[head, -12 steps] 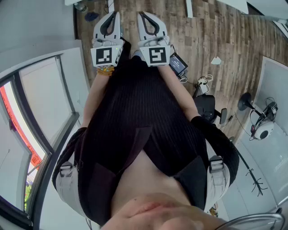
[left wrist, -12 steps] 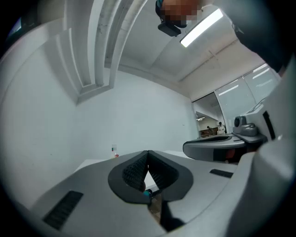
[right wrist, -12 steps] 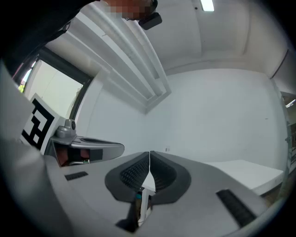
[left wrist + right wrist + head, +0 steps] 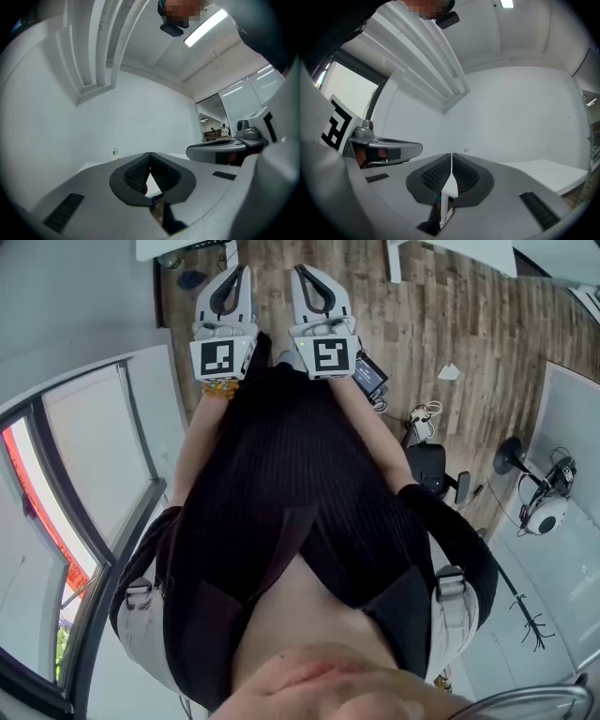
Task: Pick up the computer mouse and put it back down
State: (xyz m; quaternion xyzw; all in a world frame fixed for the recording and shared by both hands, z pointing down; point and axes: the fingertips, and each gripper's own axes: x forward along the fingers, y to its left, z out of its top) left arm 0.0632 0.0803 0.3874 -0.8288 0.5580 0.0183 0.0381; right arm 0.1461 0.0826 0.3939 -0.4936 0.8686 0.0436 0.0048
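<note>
1. Wooden floor (image 4: 441, 306) fills the top of the head view. The computer mouse shows in none of the three views, so where it lies relative to the jaws cannot be told.
2. Two grippers are in view, held side by side in front of the person's black ribbed top (image 4: 281, 484). They are near each other but apart, and both point level, away from the body.
3. On the left gripper (image 4: 242, 272), its own view shows the jaws brought fully together with the tips meeting. The dark ribbed pads bow apart behind the tips into a teardrop gap, and they hold nothing.
4. The right gripper (image 4: 300, 274) stands the same way. Its jaws are closed tip to tip, with only a thin seam between them, and they grasp nothing.
5. There are two marker cubes, one on each gripper: the left cube (image 4: 222, 357) and the right cube (image 4: 326, 354). Each turns a black-and-white square marker up to the head camera.
6. Each gripper view faces a plain white wall (image 4: 140, 108). The left gripper view catches the other gripper at its right edge, and the right gripper view catches the other gripper at its left edge.
7. One yellow wristband (image 4: 220, 387) sits just behind the left cube.
</note>
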